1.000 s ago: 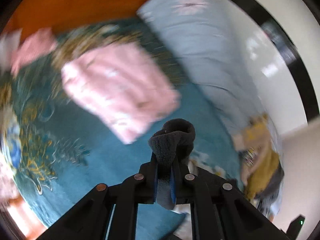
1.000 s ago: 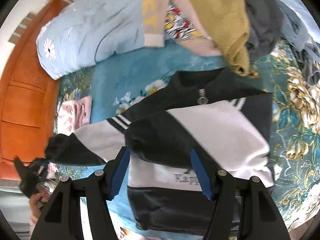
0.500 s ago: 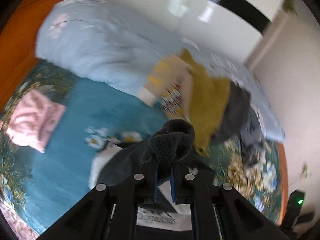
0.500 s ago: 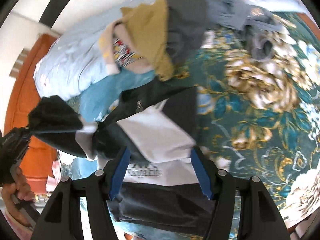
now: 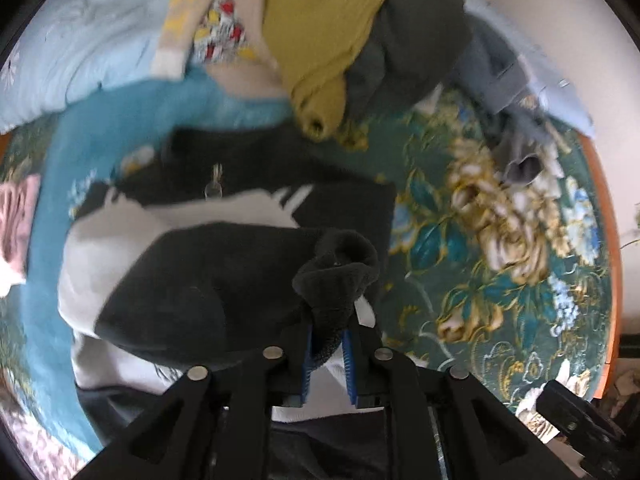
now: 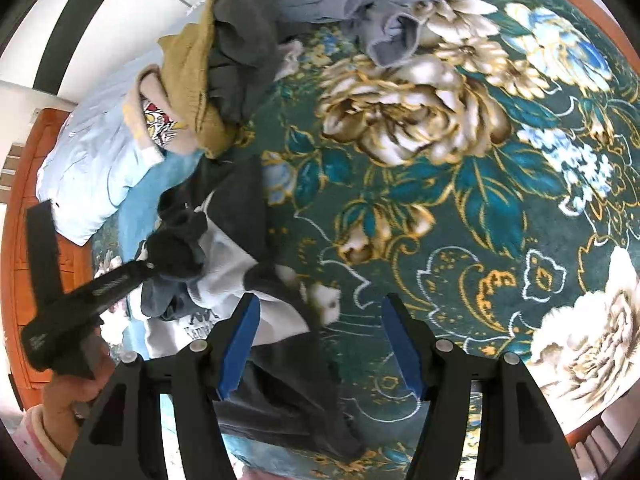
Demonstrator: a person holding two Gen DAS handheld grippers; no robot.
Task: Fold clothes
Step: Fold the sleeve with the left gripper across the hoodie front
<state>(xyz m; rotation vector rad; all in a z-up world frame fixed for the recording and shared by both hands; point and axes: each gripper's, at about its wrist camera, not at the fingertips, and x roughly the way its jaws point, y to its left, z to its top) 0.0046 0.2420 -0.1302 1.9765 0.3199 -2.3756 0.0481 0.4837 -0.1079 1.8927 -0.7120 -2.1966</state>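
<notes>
Left gripper (image 5: 328, 354) clamps the jacket's (image 5: 168, 240) fuzzy black cuff (image 5: 336, 276); right gripper (image 6: 320, 344) gapes over the floral bedspread (image 6: 460, 184).

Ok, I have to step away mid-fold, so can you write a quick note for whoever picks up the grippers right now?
Left gripper: shut on the dark sleeve cuff of the black-and-white jacket, carried across the jacket's front.
Right gripper: open, empty, over the jacket's edge and floral bedspread.
Done: one sleeve nearly folded in.
Left: release the cuff, finish folding the jacket, then the unfolded pile beyond it.
</notes>
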